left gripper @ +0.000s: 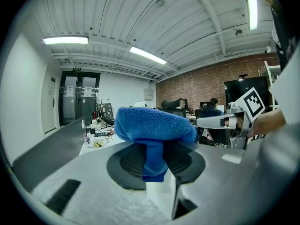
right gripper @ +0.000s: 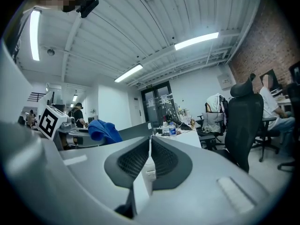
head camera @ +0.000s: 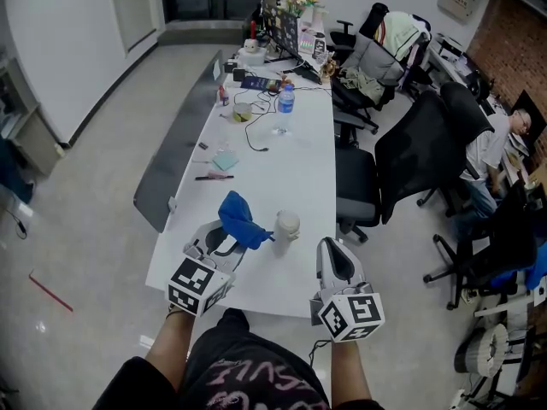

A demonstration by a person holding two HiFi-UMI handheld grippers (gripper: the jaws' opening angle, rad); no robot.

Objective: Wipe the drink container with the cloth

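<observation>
left tongs (left gripper: 156, 162) clamp the blue cloth (left gripper: 154, 125); right tongs (right gripper: 150, 161) are closed on nothing; the cup (head camera: 287, 227) stands free on the table (head camera: 291, 161) just ahead, between both; an unsteadied wipe could tip it.
</observation>
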